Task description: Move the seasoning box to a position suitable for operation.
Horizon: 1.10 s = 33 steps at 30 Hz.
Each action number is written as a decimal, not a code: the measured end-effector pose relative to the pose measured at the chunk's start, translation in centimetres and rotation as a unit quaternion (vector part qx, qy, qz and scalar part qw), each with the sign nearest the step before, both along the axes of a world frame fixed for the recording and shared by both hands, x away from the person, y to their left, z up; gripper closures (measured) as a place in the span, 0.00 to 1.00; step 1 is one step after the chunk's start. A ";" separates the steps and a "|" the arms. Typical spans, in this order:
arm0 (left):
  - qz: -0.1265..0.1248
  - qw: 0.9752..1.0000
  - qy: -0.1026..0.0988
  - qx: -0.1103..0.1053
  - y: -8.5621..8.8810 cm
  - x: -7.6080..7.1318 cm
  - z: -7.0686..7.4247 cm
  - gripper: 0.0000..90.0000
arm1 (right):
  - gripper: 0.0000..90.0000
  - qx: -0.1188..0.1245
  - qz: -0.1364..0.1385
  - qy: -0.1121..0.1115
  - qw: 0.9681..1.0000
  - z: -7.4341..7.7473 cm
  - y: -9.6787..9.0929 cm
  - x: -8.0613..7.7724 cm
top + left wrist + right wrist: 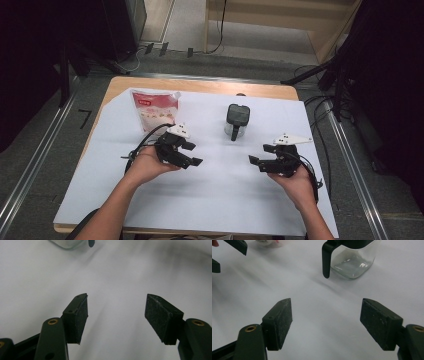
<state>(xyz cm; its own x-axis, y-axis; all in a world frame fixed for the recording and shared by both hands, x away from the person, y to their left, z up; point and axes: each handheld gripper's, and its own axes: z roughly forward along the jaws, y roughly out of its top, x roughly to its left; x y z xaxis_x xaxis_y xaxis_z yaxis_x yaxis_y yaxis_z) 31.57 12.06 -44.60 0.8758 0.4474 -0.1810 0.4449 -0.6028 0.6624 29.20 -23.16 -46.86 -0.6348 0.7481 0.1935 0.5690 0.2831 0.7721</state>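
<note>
White sheet over wooden table; grey floor, cables and dark stands beyond the far edge.

Left gripper near table centre-left, held in left hand, jaws pointing toward 3 o'clock in the high view. Jaws wide apart, nothing between; bare white sheet under the pads in the left gripper view.

Right gripper at centre-right, held in right hand, jaws pointing toward 9 o'clock, facing the left gripper across a bare gap. Jaws wide, nothing held; pads over plain sheet in the right gripper view.

Glass jar with black lid and black handle standing upright, at about 12 o'clock from the gap between the grippers, apart from both. Seen ahead of the right gripper at roughly 1 o'clock, handle hanging on its left side, clear and seemingly empty. Bottom edge of the jar at 11 o'clock in the left gripper view, well clear of the jaws.

Pink-and-white pouch lying at far left of the sheet, at about 11 o'clock from the left gripper, untouched. Print on pouch too small to read.
</note>
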 end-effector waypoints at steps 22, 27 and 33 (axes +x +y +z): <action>-0.019 0.999 -0.006 -0.033 0.5 -0.3 0.8 0.40 | 0.36 -0.012 -0.008 0.002 1.000 0.3 0.0 -0.6; -0.020 0.999 -0.004 -0.029 0.8 -0.3 0.9 0.38 | 0.39 -0.005 -0.012 0.003 1.000 0.5 -0.2 -0.7; -0.023 0.999 -0.001 -0.030 1.3 -0.1 1.0 0.36 | 0.40 0.011 -0.033 -0.004 0.999 0.5 -0.1 -0.9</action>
<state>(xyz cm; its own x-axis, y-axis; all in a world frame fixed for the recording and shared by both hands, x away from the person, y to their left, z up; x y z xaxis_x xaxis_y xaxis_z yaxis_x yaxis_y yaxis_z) 31.47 13.35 -43.61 0.8958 0.3944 -0.2051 0.4161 -0.5819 0.6988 28.34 -23.30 -46.31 -0.5863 0.7836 0.2054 0.5789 0.2279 0.7829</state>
